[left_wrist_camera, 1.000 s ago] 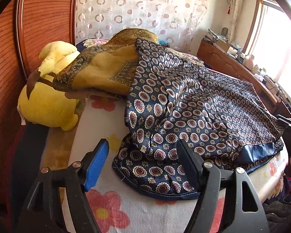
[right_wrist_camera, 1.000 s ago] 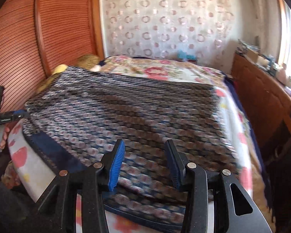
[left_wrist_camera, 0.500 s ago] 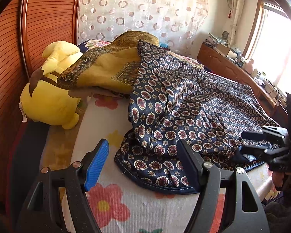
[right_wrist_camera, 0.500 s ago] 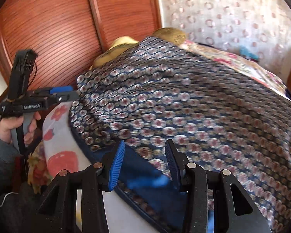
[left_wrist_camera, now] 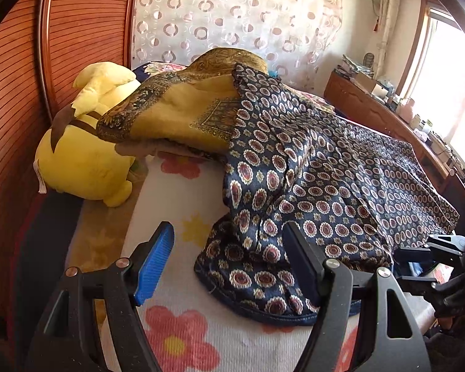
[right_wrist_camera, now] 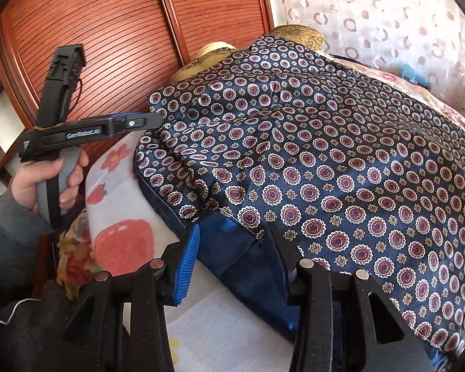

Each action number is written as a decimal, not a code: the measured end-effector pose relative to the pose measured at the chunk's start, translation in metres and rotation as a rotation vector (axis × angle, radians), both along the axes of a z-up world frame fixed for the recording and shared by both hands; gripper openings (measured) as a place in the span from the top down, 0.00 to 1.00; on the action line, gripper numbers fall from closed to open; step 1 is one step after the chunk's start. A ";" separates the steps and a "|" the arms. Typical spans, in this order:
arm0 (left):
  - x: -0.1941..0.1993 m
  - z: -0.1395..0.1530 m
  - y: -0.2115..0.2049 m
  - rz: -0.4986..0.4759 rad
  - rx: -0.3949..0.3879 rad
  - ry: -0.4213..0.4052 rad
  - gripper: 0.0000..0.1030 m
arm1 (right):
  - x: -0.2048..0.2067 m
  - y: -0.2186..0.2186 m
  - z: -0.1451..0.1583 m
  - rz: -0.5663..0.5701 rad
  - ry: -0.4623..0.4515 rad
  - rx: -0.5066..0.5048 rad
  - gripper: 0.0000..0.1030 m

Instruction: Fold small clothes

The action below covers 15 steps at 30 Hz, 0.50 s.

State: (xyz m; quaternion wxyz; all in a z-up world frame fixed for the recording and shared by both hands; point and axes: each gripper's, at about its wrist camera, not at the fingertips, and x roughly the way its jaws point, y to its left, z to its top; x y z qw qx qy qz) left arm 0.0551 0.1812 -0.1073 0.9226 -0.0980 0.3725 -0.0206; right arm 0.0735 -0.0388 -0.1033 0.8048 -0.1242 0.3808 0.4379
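Observation:
A navy garment with red and white medallions [left_wrist_camera: 325,186] lies spread over the bed; it also fills the right wrist view [right_wrist_camera: 341,170], its plain blue lining [right_wrist_camera: 232,248] turned out at the near edge. My left gripper [left_wrist_camera: 229,248] is open, its jaws either side of the garment's near corner. It also shows in the right wrist view [right_wrist_camera: 108,127]. My right gripper [right_wrist_camera: 232,248] is open around the blue lining edge, and shows at the right edge of the left wrist view [left_wrist_camera: 431,260].
A yellow plush toy [left_wrist_camera: 83,155] and a gold patterned quilt [left_wrist_camera: 183,114] sit at the head of the bed by a red-brown slatted wardrobe [right_wrist_camera: 108,31]. The floral sheet [left_wrist_camera: 183,334] shows in front. A wooden cabinet [left_wrist_camera: 372,108] runs under the window.
My right gripper swung left and came down to the garment's blue lining edge. My left gripper moved slightly closer to the garment's corner. Both stayed open.

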 end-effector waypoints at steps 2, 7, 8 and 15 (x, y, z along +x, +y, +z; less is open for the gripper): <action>0.005 -0.002 0.002 0.002 -0.006 0.006 0.29 | 0.000 0.000 -0.001 -0.002 -0.009 0.005 0.57; 0.016 -0.007 0.005 0.003 -0.033 0.037 0.39 | -0.005 -0.011 0.003 -0.015 -0.026 0.019 0.57; 0.017 -0.008 0.005 0.002 -0.035 0.042 0.40 | -0.004 -0.010 0.002 -0.022 -0.028 0.020 0.57; 0.017 -0.010 -0.001 -0.013 -0.023 0.048 0.45 | -0.001 -0.033 0.011 -0.097 -0.048 0.048 0.57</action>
